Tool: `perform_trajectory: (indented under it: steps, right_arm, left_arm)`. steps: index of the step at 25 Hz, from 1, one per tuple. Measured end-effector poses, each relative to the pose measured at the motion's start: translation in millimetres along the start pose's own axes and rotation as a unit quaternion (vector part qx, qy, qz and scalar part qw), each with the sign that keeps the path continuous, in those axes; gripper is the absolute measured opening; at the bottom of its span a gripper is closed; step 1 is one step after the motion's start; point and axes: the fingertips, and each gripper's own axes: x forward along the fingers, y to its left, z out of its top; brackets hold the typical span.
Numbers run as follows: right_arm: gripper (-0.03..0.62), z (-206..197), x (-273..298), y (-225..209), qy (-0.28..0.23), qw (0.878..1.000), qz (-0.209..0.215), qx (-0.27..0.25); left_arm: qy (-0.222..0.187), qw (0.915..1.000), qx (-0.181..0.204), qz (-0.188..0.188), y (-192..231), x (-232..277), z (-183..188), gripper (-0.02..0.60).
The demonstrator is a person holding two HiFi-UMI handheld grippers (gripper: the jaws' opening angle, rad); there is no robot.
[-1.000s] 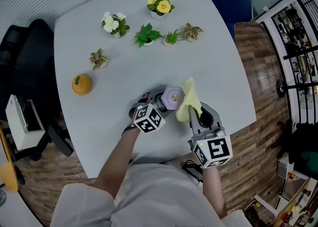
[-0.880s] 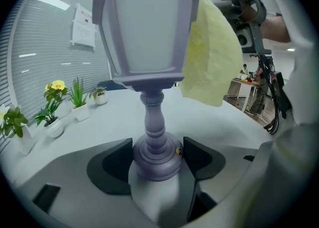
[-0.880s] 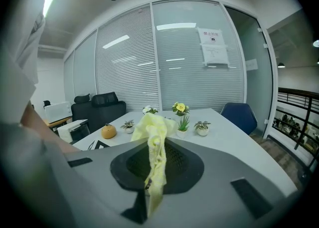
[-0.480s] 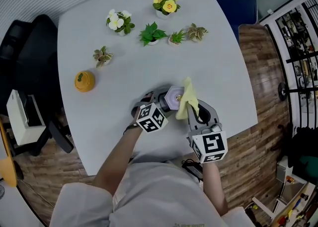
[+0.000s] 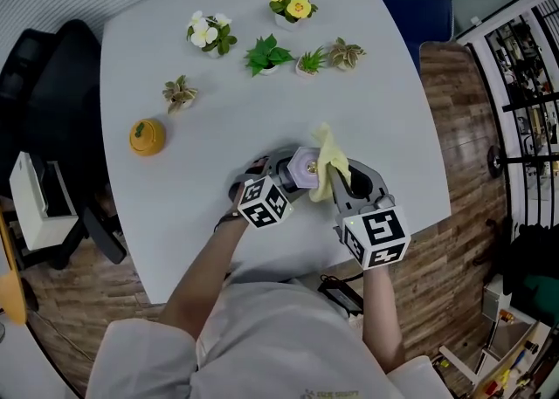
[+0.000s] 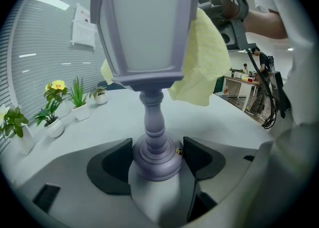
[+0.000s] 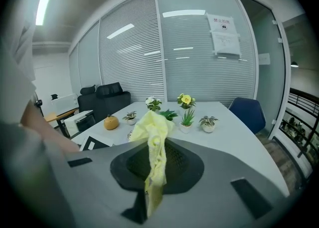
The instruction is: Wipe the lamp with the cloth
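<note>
Left gripper [image 6: 157, 158] is clamping the lamp [image 6: 148, 47] by its round base, one pad touching each side. The lamp is standing upright in the jaws, lantern head on top. It is sitting near the front edge of the white table [image 5: 384, 109], close to the person. Cannot tell whether the base is resting on the table or raised off it.

Right gripper [image 7: 149, 199] is pinching the yellow cloth [image 7: 155, 142], jaws closed on its lower end, the rest bunching upward. In the left gripper view the cloth is lying against the far side of the lantern head, showing past both its edges. In the head view it is draping over the lamp's right side, between the lamp and the right gripper.

Farther back on the table, well apart from the lamp: an orange pumpkin-shaped thing [image 5: 146, 137] at left and a loose row of small potted plants [image 5: 267, 55], one with yellow flowers [image 5: 293, 7], one with white flowers [image 5: 208, 35].
</note>
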Motion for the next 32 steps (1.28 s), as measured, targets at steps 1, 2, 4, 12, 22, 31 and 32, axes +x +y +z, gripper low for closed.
perform_trajectory:
  steps: [1,2,4,12,22,31,32]
  right_arm:
    - [0.026,1,1,0,0.004,1.000,0.004,-0.002]
    - [0.026,1,3,0,0.007,1.000,0.007,-0.003]
    - [0.026,3,5,-1,0.013,1.000,0.012,-0.004]
    - [0.026,8,13,-2,0.028,0.999,0.038,-0.022]
    - [0.026,14,26,-2,0.052,0.996,0.065,-0.033]
    - [0.026,22,34,5,0.059,0.994,0.083,-0.037]
    - [0.026,23,35,7,0.059,0.994,0.088,-0.038]
  left_arm:
    - [0.000,1.0000,0.000,0.000,0,0,0,0.305]
    - [0.000,1.0000,0.000,0.000,-1,0,0,0.305]
    - [0.001,1.0000,0.000,0.000,0,0,0,0.305]
    - [0.003,1.0000,0.000,0.000,-2,0,0,0.305]
    - [0.003,1.0000,0.000,0.000,-1,1,0,0.305]
    - [0.003,1.0000,-0.001,0.000,-2,1,0,0.305]
    - [0.004,1.0000,-0.001,0.000,-2,1,0,0.305]
